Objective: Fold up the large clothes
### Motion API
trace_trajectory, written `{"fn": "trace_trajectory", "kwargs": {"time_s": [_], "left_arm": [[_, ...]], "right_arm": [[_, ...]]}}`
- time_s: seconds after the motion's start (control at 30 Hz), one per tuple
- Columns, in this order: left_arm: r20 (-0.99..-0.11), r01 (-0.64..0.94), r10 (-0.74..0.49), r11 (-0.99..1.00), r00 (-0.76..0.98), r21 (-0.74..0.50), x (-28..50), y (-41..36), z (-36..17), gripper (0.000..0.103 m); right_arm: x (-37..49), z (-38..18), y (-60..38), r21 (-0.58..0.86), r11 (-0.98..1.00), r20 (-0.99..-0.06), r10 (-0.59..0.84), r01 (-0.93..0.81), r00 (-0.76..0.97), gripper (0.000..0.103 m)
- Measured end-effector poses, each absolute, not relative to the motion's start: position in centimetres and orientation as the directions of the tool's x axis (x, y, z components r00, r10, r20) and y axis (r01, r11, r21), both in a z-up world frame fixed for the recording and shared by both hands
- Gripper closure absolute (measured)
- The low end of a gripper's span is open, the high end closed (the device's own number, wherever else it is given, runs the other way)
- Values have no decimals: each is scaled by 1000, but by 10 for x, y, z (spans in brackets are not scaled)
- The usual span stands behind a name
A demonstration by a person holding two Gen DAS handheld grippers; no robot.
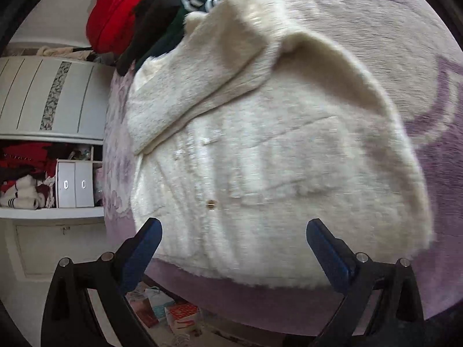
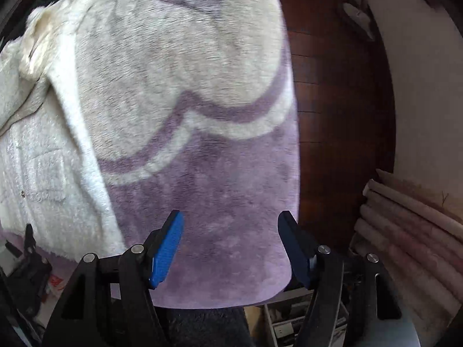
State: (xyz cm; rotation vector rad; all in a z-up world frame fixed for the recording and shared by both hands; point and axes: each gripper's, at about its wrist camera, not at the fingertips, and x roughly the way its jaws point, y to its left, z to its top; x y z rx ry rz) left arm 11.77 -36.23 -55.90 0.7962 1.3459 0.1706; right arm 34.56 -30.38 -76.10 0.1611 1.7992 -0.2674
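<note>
A cream fluffy coat (image 1: 260, 159) lies on a purple and cream blanket (image 1: 434, 173), with one sleeve (image 1: 202, 66) folded across its body and a small gold button (image 1: 211, 203) near its hem. My left gripper (image 1: 233, 231) is open and empty, held just above the coat's near hem. In the right wrist view the coat (image 2: 43, 159) lies at the left. My right gripper (image 2: 230, 225) is open and empty over the bare blanket (image 2: 202, 173), to the right of the coat. Part of the left gripper (image 2: 29, 248) shows at the far left.
A pile of red, black and green clothes (image 1: 139, 20) lies beyond the coat. A white wardrobe with open shelves (image 1: 49, 159) stands at the left. The blanket's right edge drops to a dark wood floor (image 2: 341, 115). Rolled mats (image 2: 411, 225) lie at the right. Boxes (image 1: 173, 312) lie on the floor below.
</note>
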Motion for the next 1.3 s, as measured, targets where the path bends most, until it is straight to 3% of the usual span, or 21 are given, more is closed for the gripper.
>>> {"fn": "trace_trajectory", "kwargs": {"time_s": [0.2,0.37,0.47,0.53,0.57,0.73,0.83,0.9,1.03,1.13,1.3], "left_arm": [[-834,471,493,690,250,549,88,-452,-599,0],[-809,479,566,673,157,564,104,-445,-651,0],[-820,407,559,725,124,556,118,-420,-645,1],[-812,351,559,736,164,578,128,-404,-629,38],[-827,328,537,761,167,560,134,-397,-622,90],[-805,213,531,782,266,586,157,-347,-573,90],[-722,190,606,707,334,681,164,-319,-556,90],[-689,183,636,674,347,715,170,-297,-553,90],[-662,188,663,642,349,743,181,-270,-561,89],[-664,195,660,642,351,742,185,-264,-567,89],[-693,189,635,676,342,712,187,-264,-569,89]], "right_arm": [[328,-774,-374,-163,924,-955,-60,346,-290,34],[338,-780,-405,-169,911,-952,-51,377,-303,34],[348,-780,-409,-155,916,-957,-45,370,-288,34],[360,-778,-402,-144,925,-961,-46,351,-271,34],[365,-777,-397,-135,929,-964,-44,343,-262,34],[407,-775,-366,1,941,-972,80,339,-220,34],[448,-776,-340,214,920,-949,275,328,-153,32],[480,-774,-321,367,873,-904,416,320,-100,17],[551,-766,-266,623,749,-768,640,225,-3,4],[591,-778,-217,671,725,-731,682,154,-26,0],[610,-855,-179,608,762,-731,647,223,-218,0]]}}
